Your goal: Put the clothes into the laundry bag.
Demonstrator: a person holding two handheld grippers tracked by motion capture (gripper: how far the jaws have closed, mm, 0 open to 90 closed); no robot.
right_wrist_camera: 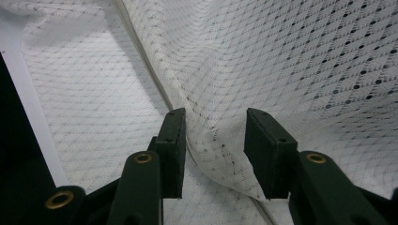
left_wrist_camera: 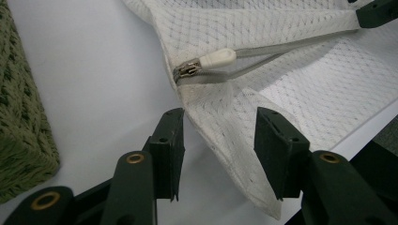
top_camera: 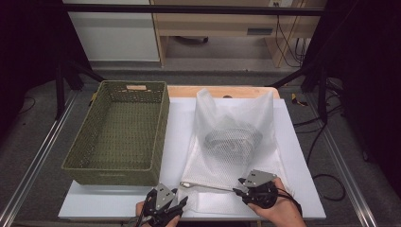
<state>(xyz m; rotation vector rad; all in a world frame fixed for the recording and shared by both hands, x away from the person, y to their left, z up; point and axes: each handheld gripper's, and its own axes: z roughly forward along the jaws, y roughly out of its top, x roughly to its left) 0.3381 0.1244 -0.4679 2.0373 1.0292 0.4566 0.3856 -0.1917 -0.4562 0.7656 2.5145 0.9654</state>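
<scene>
A white mesh laundry bag [top_camera: 222, 165] lies on the white table top, with a dark bundled item [top_camera: 234, 138] showing through it. Its zipper runs along the near edge, and the white zipper pull [left_wrist_camera: 217, 58] sits at the near left corner. My left gripper [top_camera: 183, 202] [left_wrist_camera: 219, 150] is at that corner, open, with a flap of mesh lying loose between its jaws. My right gripper [top_camera: 238, 186] [right_wrist_camera: 215, 149] is at the bag's near right edge, open. A fold of mesh [right_wrist_camera: 211, 140] stands between its pads and is not pinched.
A green woven basket [top_camera: 163, 127] [left_wrist_camera: 19, 126] stands empty on the left half of the table, close to the bag. The white table surface [top_camera: 179, 123] ends just behind my hands. Dark frame posts and cables stand around the table.
</scene>
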